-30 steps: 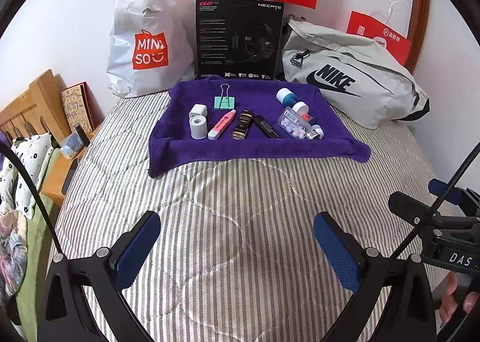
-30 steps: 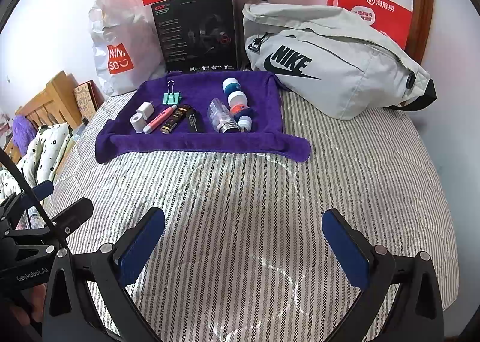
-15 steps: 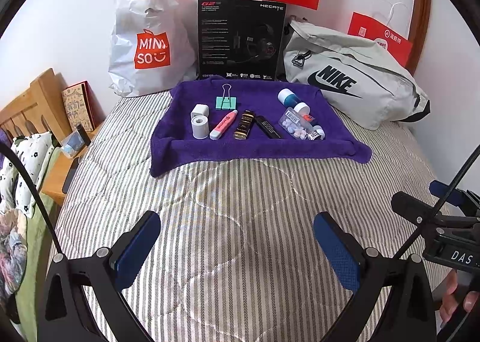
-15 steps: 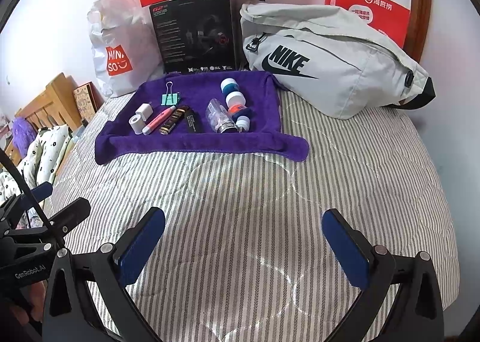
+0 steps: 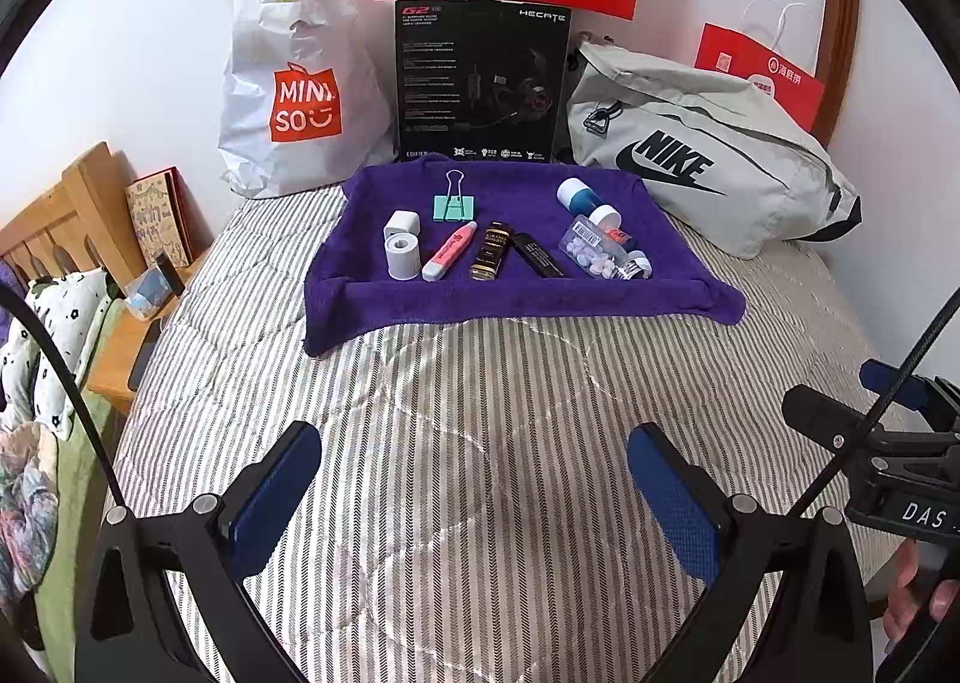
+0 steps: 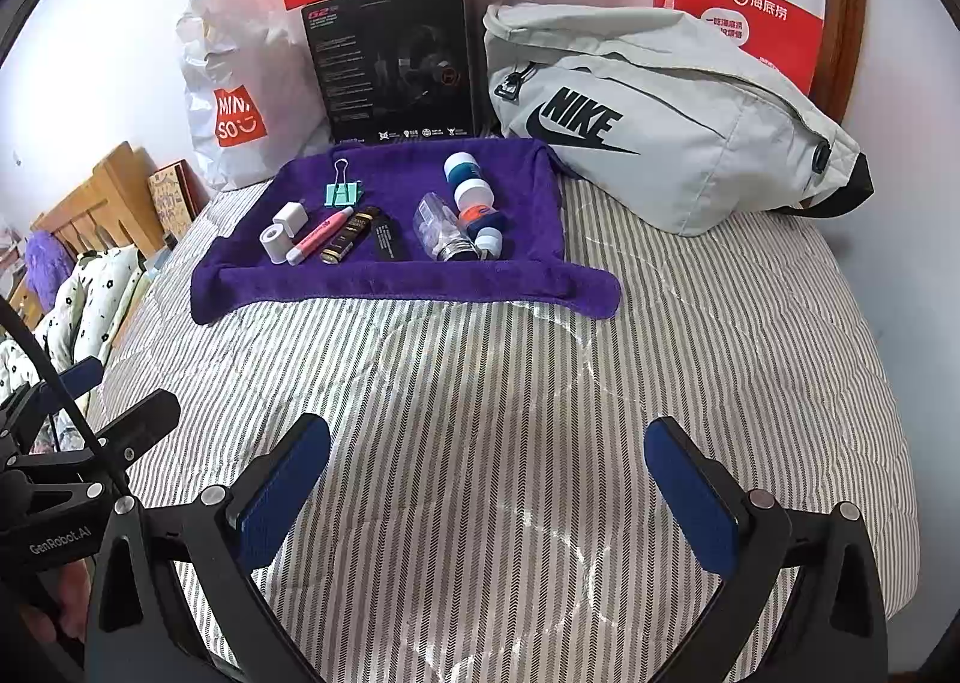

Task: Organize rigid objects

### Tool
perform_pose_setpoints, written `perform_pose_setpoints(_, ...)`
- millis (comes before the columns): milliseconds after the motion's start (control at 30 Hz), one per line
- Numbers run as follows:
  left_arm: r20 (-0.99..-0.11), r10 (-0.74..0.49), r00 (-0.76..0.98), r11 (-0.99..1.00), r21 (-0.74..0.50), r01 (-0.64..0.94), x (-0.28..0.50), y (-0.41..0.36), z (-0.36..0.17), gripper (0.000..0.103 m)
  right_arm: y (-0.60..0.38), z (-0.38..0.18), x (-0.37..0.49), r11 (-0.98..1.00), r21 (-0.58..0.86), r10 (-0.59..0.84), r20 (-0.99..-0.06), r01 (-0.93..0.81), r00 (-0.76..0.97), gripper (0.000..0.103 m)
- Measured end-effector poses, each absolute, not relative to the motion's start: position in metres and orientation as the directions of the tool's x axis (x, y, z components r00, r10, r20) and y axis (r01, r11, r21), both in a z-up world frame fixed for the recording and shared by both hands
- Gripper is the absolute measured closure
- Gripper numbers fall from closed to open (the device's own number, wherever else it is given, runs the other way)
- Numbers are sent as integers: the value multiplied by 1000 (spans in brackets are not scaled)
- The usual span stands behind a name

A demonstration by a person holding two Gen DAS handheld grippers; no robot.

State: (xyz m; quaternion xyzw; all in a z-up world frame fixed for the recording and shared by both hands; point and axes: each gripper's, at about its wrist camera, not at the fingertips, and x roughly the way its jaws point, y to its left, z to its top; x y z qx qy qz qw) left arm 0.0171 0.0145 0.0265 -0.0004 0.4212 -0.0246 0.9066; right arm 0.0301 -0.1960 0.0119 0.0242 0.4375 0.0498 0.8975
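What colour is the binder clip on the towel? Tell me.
Mint green binder clip with silver wire handles, clearest in the left wrist view.

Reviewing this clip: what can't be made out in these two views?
- Black tube label: too small in both views.
- Clear pill case: its far side hides whatever lies behind it in the right wrist view.
- Right claw handle and hand: cut off by the bottom edge.
- Minus the logo, the white shopping bag contents: opaque plastic.
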Motion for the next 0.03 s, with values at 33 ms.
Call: perform_pose_setpoints(33,-759,-42,650,999,-20,42,17,15,27,0,-197,12,30,994,89,111,-783,-67,612,0)
